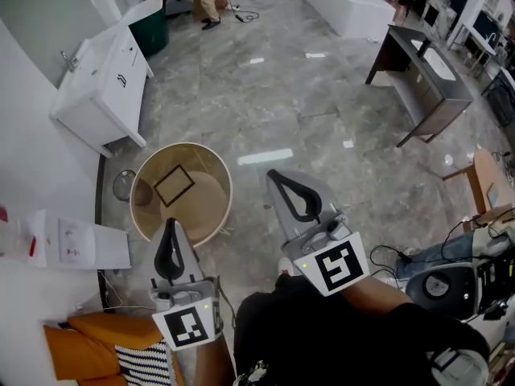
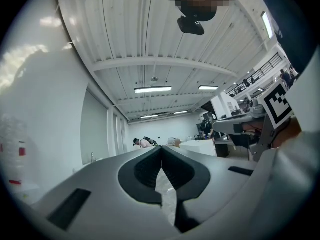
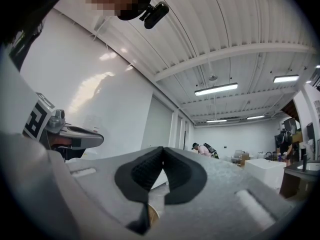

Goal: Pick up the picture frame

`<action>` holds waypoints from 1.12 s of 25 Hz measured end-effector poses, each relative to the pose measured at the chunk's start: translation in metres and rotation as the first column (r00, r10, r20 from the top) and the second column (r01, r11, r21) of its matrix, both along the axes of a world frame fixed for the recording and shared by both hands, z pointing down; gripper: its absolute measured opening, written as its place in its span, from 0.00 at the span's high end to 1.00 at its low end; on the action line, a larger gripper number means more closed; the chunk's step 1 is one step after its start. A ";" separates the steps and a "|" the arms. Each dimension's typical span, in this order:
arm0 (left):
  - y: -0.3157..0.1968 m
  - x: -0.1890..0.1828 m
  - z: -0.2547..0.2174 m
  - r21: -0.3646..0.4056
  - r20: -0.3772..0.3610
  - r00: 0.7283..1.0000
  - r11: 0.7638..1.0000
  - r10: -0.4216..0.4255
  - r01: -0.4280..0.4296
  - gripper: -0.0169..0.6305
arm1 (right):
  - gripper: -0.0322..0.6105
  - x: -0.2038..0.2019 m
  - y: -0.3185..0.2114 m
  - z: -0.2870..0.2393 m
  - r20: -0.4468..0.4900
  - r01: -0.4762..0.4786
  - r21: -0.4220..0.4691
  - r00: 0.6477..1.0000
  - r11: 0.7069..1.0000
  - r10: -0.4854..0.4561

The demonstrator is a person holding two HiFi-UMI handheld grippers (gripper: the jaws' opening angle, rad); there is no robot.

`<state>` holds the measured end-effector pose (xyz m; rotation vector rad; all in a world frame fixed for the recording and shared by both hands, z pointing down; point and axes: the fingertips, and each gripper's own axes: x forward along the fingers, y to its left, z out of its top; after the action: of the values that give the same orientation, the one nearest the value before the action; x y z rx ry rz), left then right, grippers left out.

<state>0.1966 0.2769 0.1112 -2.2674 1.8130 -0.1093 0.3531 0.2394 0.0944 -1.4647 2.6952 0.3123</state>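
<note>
Inside a round beige tub [image 1: 185, 145] on the floor, the dark picture frame [image 1: 175, 185] lies flat. Nearer the person, the left gripper [image 1: 169, 224] and right gripper [image 1: 274, 174] point forward, roughly level, jaws closed and empty.

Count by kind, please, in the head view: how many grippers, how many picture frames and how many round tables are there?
grippers: 2 (left gripper, right gripper, both shut and empty)
picture frame: 1, lying on the table
round wooden table: 1
total: 4
</note>
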 end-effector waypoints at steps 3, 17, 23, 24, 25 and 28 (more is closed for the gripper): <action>-0.011 0.015 0.008 -0.010 0.003 1.000 1.000 -0.012 0.012 0.95 | 0.95 0.016 -0.016 0.003 0.010 0.008 0.004 1.000 1.000 -0.008; -0.070 0.003 0.026 -0.037 0.003 0.995 0.994 -0.105 0.105 0.95 | 0.95 0.019 -0.082 0.027 -0.003 0.058 -0.033 0.998 0.998 -0.058; -0.117 -0.018 0.035 -0.046 0.002 0.990 0.989 -0.140 0.140 0.95 | 0.95 0.001 -0.131 0.031 -0.015 0.079 -0.038 0.997 0.996 -0.080; -0.125 -0.022 0.036 -0.049 0.003 0.989 0.988 -0.147 0.147 0.95 | 0.95 -0.001 -0.140 0.032 -0.014 0.082 -0.041 0.997 0.996 -0.082; -0.131 -0.027 0.038 -0.055 0.004 0.988 0.987 -0.153 0.153 0.95 | 0.95 -0.005 -0.148 0.032 -0.010 0.085 -0.042 0.996 0.995 -0.086; -0.152 -0.043 0.043 -0.058 0.006 0.985 0.983 -0.174 0.174 0.95 | 0.96 -0.021 -0.171 0.037 -0.021 0.106 -0.039 0.994 0.994 -0.107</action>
<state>0.1532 0.1250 0.1544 -2.1421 2.0303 -0.1959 0.3322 0.0684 0.1319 -1.3283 2.7996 0.2760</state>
